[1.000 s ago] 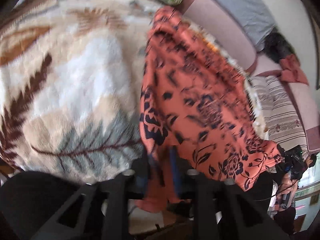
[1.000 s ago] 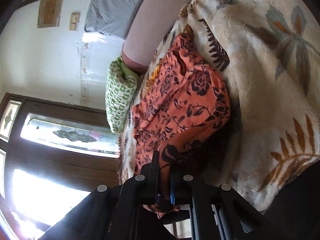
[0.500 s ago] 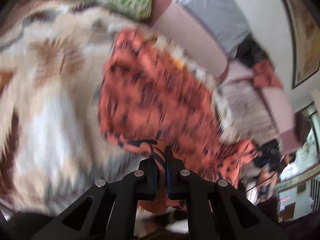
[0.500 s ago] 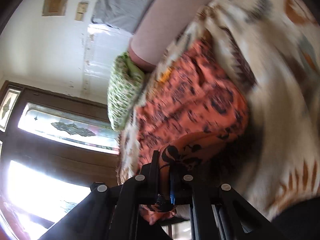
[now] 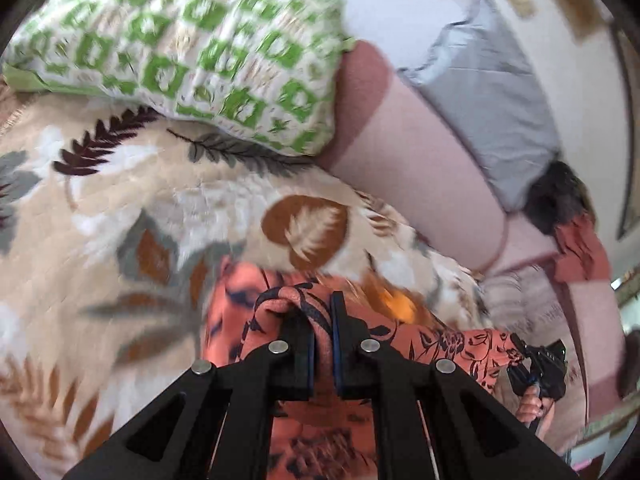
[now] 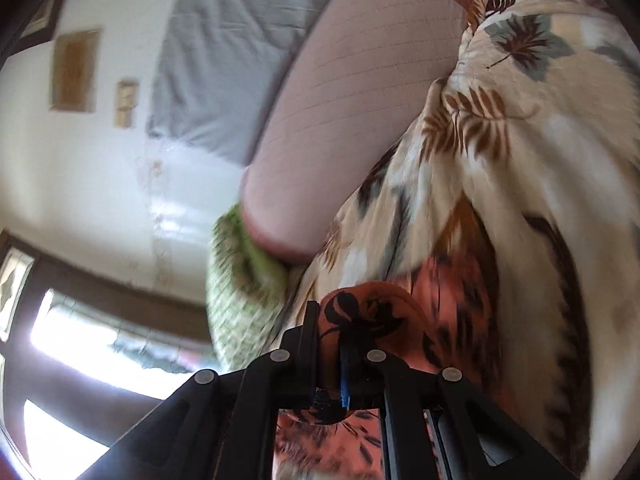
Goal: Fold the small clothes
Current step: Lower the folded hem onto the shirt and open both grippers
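Note:
An orange garment with a dark floral print (image 5: pixel 452 340) lies on a cream leaf-patterned blanket (image 5: pixel 120 208). My left gripper (image 5: pixel 322 320) is shut on a bunched edge of the garment, low in the left wrist view. My right gripper (image 6: pixel 332 332) is shut on another edge of the orange garment (image 6: pixel 452 300), low in the right wrist view. The right gripper and the hand holding it also show at the lower right of the left wrist view (image 5: pixel 540 368). Most of the garment is hidden under the grippers.
A green-and-white pillow (image 5: pixel 192 52) rests at the blanket's far end against a pink bolster (image 5: pixel 420 168). A grey cloth (image 5: pixel 492 92) hangs on the wall behind. The blanket (image 6: pixel 540 160) and a bright window (image 6: pixel 60 360) show in the right wrist view.
Both grippers have carried their garment edges forward toward the pillow and bolster. The spread orange garment has dropped out of view below them.

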The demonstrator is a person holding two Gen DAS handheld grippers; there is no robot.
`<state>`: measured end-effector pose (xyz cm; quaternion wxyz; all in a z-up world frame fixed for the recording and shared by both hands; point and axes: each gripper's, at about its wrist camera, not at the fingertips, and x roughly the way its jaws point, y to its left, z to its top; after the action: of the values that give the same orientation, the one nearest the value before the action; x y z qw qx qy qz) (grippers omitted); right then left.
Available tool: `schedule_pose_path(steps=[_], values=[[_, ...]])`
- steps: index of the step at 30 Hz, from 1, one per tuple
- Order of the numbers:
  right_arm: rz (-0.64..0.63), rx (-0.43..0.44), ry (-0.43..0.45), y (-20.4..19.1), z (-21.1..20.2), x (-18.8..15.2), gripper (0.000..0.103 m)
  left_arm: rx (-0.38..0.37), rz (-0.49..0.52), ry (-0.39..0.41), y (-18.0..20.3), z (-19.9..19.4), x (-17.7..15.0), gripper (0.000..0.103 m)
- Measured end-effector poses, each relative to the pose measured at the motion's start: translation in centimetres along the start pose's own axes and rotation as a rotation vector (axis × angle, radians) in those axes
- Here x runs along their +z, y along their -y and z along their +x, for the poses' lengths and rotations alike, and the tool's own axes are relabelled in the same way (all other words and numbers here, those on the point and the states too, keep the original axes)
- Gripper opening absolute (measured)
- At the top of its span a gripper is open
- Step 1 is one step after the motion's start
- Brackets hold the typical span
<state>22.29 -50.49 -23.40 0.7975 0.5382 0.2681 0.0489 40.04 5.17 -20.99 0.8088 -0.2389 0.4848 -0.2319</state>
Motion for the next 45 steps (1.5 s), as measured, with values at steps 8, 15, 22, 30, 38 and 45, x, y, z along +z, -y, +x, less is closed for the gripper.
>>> schedule_pose_path(steps=[8, 15, 22, 30, 38, 45], values=[[0.195, -0.154, -0.004, 6.2, 9.5, 4.2, 0.014, 0.027, -0.208, -0.089, -4.3, 8.0, 2.2, 0.023], [0.144, -0.081, 0.128, 5.3, 4.6, 3.9, 0.085, -0.064, -0.313, 0.153, -6.1, -0.2, 1.5, 0.071], [-0.296, -0.226, -0.070, -4.5, 5.2, -1.9, 0.067, 0.081, -0.075, 0.135, -1.1, -5.8, -7.2, 0.073], [-0.586, -0.444, -0.395, -8.9, 19.4, -13.7, 0.038, 0.086, -0.006, -0.002, -0.7, -0.7, -12.4, 0.073], [-0.531, -0.513, -0.081, -11.0, 25.8, -6.1, 0.038, 0.126, 0.065, -0.012, -0.8, -0.1, -11.2, 0.073], [-0.533, -0.444, -0.020, -12.5, 18.1, -4.8, 0.039, 0.137, 0.039, 0.046, -0.8, -0.6, -10.1, 0.073]])
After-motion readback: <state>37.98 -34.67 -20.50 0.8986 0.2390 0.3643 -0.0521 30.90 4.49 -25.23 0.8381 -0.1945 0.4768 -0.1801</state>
